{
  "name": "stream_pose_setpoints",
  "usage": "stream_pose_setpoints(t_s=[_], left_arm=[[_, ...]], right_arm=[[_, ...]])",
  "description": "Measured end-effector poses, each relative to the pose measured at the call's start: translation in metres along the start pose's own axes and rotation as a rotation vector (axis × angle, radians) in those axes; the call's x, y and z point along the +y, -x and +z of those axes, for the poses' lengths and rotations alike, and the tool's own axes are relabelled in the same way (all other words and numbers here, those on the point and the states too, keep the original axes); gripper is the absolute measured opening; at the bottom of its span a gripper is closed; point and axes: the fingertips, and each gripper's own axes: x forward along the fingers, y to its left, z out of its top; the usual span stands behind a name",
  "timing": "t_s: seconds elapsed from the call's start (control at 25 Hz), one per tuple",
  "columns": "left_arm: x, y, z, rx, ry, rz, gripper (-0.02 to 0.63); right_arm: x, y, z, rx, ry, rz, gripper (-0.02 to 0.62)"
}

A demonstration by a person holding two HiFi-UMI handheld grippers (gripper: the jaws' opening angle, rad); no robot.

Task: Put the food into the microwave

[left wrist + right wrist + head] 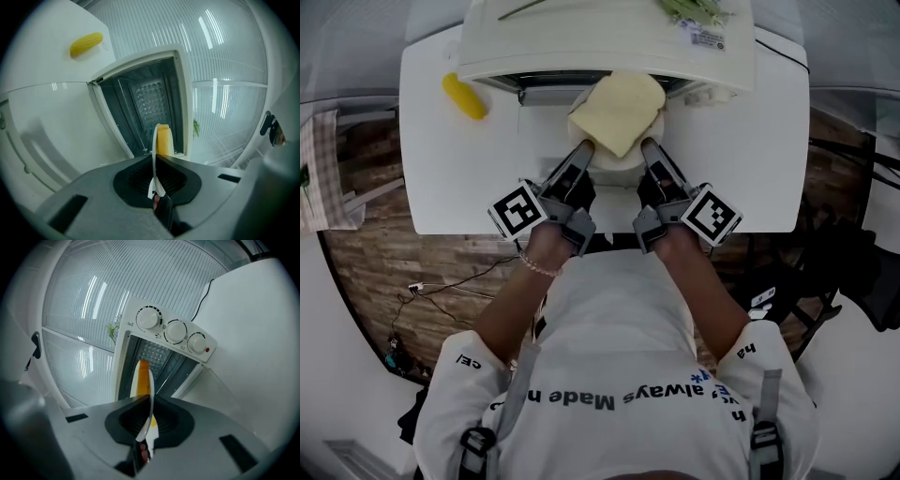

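A white plate carrying a pale yellow slice of food is held level just in front of the open microwave. My left gripper is shut on the plate's left rim and my right gripper is shut on its right rim. In the left gripper view the plate's edge stands between the jaws, with the food beyond it and the dark cavity ahead. In the right gripper view the plate rim, the food and the cavity appear the same way.
The microwave stands at the back of a white table; its lowered door lies under the plate. A yellow corn cob lies on the table to the left. Three knobs line the microwave's right side. Greenery lies on its top.
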Motion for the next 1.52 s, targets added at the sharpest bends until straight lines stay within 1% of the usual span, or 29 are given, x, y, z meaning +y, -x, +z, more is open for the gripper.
stream_pose_setpoints(t_s=[0.12,0.24,0.44,0.56,0.64,0.92,1.08,1.24,1.36,1.44,1.52], left_arm=[[0.014,-0.011,0.006,0.002,0.021,0.003,0.018],[0.027,-0.021,0.013,0.008,-0.002,0.016,0.018],[0.036,-0.032,0.014,0.003,0.008,0.01,0.018],[0.035,-0.032,0.013,0.0,-0.005,0.003,0.018],[0.032,-0.032,0.013,-0.008,0.002,-0.006,0.018],[0.059,-0.061,0.044,-0.006,0.034,0.008,0.018],[0.063,-0.068,0.048,-0.013,0.049,0.002,0.018],[0.063,-0.073,0.048,-0.02,0.05,0.002,0.018],[0.062,-0.076,0.047,-0.024,0.047,-0.017,0.018],[0.06,-0.078,0.045,-0.028,0.057,-0.042,0.02],[0.06,-0.077,0.043,-0.029,0.069,-0.052,0.03]], right_arm=[[-0.015,-0.013,0.001,-0.005,-0.01,-0.016,0.026],[-0.026,-0.025,0.005,-0.012,-0.016,-0.023,0.026],[-0.04,-0.031,0.009,-0.021,0.003,-0.048,0.026],[-0.042,-0.027,0.008,-0.028,-0.008,-0.061,0.026],[-0.041,-0.027,0.008,-0.031,-0.008,-0.057,0.026],[-0.058,-0.072,0.02,-0.042,-0.04,-0.056,0.026],[-0.062,-0.079,0.022,-0.05,-0.06,-0.058,0.026],[-0.066,-0.079,0.027,-0.052,-0.054,-0.07,0.026],[-0.067,-0.08,0.028,-0.068,-0.106,-0.071,0.026],[-0.072,-0.081,0.03,-0.069,-0.099,-0.078,0.026],[-0.074,-0.083,0.032,-0.069,-0.084,-0.073,0.026]])
